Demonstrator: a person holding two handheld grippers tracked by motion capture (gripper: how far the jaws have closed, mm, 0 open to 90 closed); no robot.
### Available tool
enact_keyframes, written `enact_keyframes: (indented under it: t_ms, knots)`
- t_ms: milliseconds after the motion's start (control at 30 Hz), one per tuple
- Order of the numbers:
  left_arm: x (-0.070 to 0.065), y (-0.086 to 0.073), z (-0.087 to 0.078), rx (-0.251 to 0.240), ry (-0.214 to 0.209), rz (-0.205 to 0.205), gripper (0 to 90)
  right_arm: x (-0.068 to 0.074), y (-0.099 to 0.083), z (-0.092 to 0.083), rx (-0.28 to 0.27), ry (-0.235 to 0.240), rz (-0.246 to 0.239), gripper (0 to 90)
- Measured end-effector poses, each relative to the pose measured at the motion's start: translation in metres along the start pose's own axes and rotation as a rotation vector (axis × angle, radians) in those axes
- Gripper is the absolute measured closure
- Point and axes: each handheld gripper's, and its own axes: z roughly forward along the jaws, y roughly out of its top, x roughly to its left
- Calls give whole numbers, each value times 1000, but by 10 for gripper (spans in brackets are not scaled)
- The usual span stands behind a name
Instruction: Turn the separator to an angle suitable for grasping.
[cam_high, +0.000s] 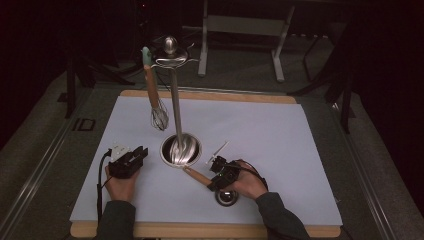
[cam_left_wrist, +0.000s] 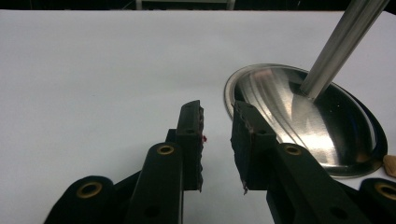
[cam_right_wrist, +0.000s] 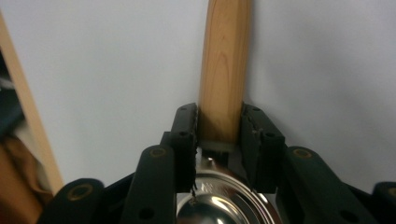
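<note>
Dark surroundings enclose a pale grey-white rectangular surface (cam_high: 260, 130) mounted on a light wooden board.

A polished steel utensil stand (cam_high: 176, 107) rises from a round mirrored base (cam_high: 181, 150) near the centre of the surface. Its slim vertical pole carries a hook ring and a ball finial at the top. A wire whisk with a wooden handle and a pale green tip (cam_high: 152, 90) hangs from that ring, to the left of the pole.

The left gripper (cam_high: 139, 155) rests on the surface just left of the round base. In the left gripper view, its black fingers (cam_left_wrist: 191, 140) stand apart with nothing between them; the rim of the base (cam_left_wrist: 299, 116) lies just beyond the right-hand finger.

The right gripper (cam_high: 216, 181) sits in front of and to the right of the base. A steel ladle with a light wooden handle (cam_high: 197, 176) lies on the surface here. The handle points diagonally toward the stand base, and the handle end lies near the base rim. The shiny ladle bowl (cam_high: 226, 196) lies under the right hand.

In the right gripper view, the wooden handle (cam_right_wrist: 224, 70) passes between the black fingers (cam_right_wrist: 184, 135) at the junction with the metal bowl (cam_right_wrist: 219, 200). The fingers stand close on either side of the handle; whether they press on it I cannot tell.
</note>
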Motion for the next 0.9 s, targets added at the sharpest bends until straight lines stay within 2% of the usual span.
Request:
enact_keyframes:
  t_ms: [100, 233, 367, 433, 533, 600, 733, 900]
  knots:
    - [0, 0, 0, 0, 1, -1, 731, -1, 7, 1, 45, 9, 17, 662]
    - [0, 0, 0, 1, 2, 2, 731, 2, 13, 2, 96, -24, 19, 688]
    - [-1, 0, 0, 1, 1, 4, 731, 4, 14, 3, 103, -41, 27, 698]
    - [0, 0, 0, 1, 1, 1, 731, 4, 14, 2, 96, -38, 39, 701]
    - [0, 0, 0, 1, 1, 1, 731, -1, 10, 1, 63, 1, 70, 705]
    - [-1, 0, 0, 1, 1, 1, 731, -3, 8, 0, 53, 9, 77, 705]
    - [-1, 0, 0, 2, 3, 4, 731, -3, 6, -3, 32, -11, 68, 707]
    - [-1, 0, 0, 3, 2, 6, 731, -2, 4, -10, -19, -20, 70, 708]
